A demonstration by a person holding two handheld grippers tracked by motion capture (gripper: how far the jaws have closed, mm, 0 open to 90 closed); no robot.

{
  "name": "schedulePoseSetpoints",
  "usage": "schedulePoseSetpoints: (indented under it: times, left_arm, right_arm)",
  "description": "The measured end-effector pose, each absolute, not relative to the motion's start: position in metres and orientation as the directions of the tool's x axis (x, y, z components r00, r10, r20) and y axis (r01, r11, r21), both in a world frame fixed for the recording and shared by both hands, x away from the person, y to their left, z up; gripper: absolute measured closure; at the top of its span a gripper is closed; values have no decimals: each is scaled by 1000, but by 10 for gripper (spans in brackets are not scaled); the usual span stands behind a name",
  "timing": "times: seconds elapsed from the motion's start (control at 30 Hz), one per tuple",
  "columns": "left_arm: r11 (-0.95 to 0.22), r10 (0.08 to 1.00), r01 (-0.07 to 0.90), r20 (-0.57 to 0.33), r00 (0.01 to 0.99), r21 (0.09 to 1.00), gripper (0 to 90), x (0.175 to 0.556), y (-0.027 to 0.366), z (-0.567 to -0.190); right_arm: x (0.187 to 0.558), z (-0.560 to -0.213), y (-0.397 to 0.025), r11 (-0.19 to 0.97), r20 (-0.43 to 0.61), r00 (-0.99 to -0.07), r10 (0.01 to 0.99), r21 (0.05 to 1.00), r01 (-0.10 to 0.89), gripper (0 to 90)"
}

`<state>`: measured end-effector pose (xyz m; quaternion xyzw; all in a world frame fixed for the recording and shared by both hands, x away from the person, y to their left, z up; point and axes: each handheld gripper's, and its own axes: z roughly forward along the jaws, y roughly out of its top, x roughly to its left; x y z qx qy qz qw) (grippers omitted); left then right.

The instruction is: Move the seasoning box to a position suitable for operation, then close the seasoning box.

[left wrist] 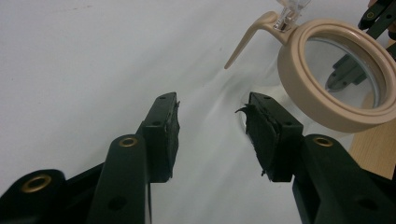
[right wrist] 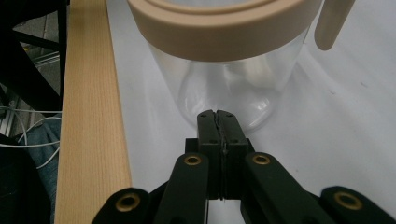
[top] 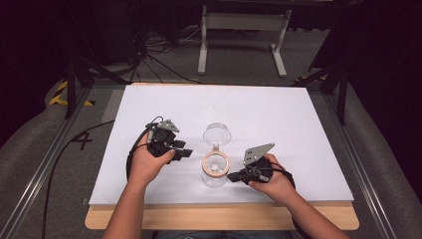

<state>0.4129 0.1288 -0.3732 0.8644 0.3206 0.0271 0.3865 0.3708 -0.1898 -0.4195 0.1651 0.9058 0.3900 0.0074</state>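
Your left hand (top: 149,162) holds the left gripper (top: 183,149) over the desk's near-left part, its jaws standing well apart and pointing toward the desk's right edge. Your right hand (top: 271,181) holds the right gripper (top: 232,176) close to the near edge, its jaws pressed together with nothing between them, pointing left. Both forearms reach in over the near edge.

The high view is looking forward and down over the whole worktop (top: 278,114) from its near edge. Each gripper view is riding low and close, looking along its own jaws; all three are sharing the clear jar (top: 215,169) (left wrist: 336,88) (right wrist: 224,70) near that edge.
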Motion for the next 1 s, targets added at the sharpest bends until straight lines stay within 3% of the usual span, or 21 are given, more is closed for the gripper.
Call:
schedulePoseSetpoints:
  times: [0.1,0.2,0.33,0.4,0.5,0.57,1.0]
  left_arm:
    - [-493,584,532,-192,789,689,566,414,129,-373]
    - [-530,624,515,-102,775,674,551,413,124,-373]
    - [-519,631,525,-112,767,674,551,413,120,-373]
    - [-519,615,510,-115,780,686,613,412,121,-371]
    - [-501,584,503,-153,797,704,798,412,127,-368]
    - [-464,574,502,-185,798,730,854,413,131,-366]
    - [-383,579,473,-193,792,793,889,423,120,-352]
  right_arm:
    - [371,-420,-190,640,117,-945,304,710,294,900]
    - [371,-417,-191,637,122,-947,297,713,292,900]
    - [371,-411,-195,629,118,-944,309,719,295,900]
    - [371,-407,-198,622,112,-943,314,726,293,900]
    - [370,-399,-202,611,103,-940,325,736,292,900]
    - [371,-395,-205,602,99,-938,332,743,292,900]
    - [368,-367,-205,550,79,-930,360,787,279,900]
